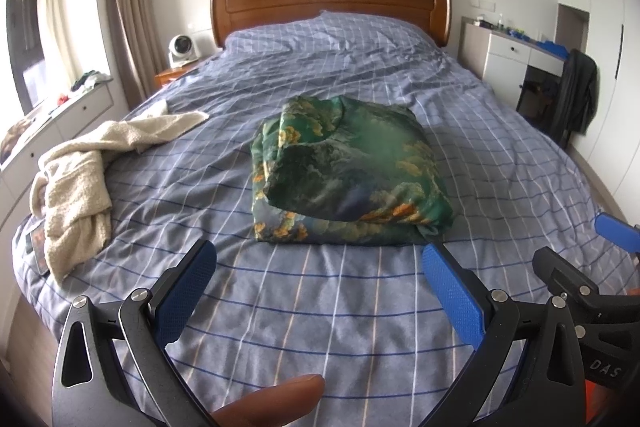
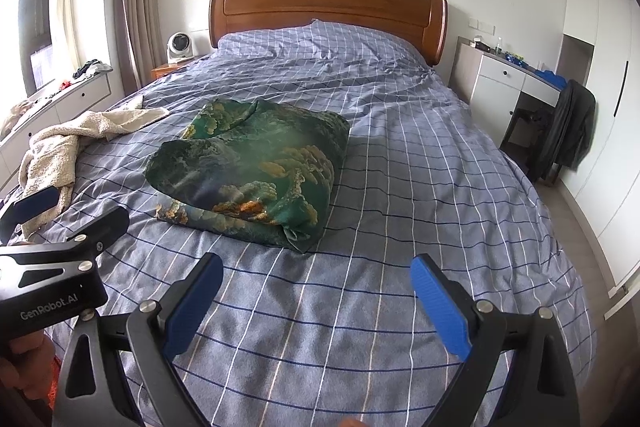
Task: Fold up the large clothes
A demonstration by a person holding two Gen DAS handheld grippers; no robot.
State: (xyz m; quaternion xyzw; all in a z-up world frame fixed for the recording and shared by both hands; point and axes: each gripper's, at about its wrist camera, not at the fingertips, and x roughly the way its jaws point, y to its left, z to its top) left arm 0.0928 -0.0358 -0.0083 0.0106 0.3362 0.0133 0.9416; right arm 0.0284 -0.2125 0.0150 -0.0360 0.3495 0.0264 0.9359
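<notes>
The left gripper point(image 1: 316, 259) hovers with its blue pads spread wide and empty, and the folded green patterned garment point(image 1: 348, 171) lies on the checked bedspread point(image 1: 320, 307) just ahead of it. The right gripper point(image 2: 316, 271), equally spread and empty, sees that garment ahead and to its left. Only the left wrist view shows a fingertip point(image 1: 280, 403) beneath the gripper; both show the cream robe point(image 1: 80, 179) far left.

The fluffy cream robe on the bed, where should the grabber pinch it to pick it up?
Probably the long strip of the cream robe that trails flat toward the bed's middle. It lies thin and free, so the open left gripper, nearer that side, could come from above and pinch it.
</notes>
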